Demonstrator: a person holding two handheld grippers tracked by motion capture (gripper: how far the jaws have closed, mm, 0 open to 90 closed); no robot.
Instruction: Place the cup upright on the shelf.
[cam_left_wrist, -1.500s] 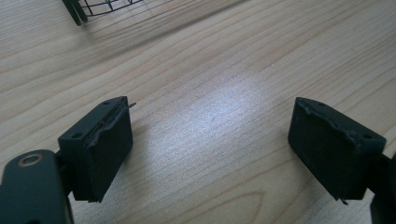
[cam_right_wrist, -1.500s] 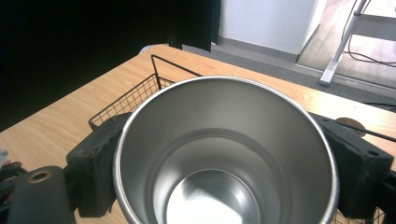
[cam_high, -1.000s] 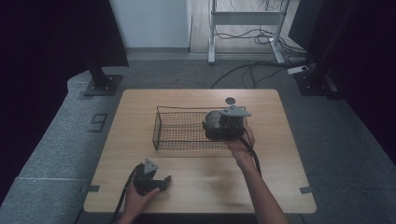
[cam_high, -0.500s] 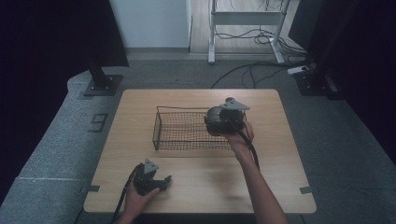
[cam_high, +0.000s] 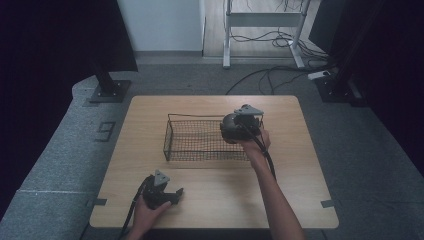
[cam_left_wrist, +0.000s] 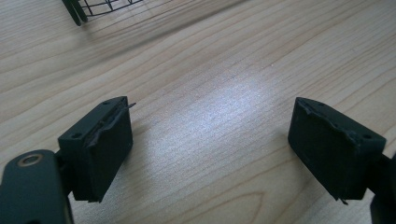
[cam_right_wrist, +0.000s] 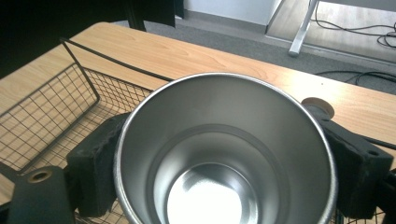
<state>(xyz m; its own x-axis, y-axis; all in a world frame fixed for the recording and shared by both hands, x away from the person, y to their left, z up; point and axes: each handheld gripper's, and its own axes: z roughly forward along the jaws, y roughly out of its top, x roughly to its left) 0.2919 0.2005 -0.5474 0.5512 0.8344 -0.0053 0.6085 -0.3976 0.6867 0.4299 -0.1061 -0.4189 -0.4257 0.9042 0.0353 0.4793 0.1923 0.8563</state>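
While clamped by the right gripper (cam_right_wrist: 219, 158), the steel cup (cam_right_wrist: 224, 154) gleams empty.

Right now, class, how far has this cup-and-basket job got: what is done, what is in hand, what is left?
Done: the right tool has gripped the steel cup. In hand: the cup is held upright above the wire basket's right end. Left, probably: lowering it in and letting go, if that is the aim. The left tool rests open near the table's front edge, idle.

Black fingers (cam_left_wrist: 100, 149) with worn pads and a brass rivet are being seen; forearms are being left bare.
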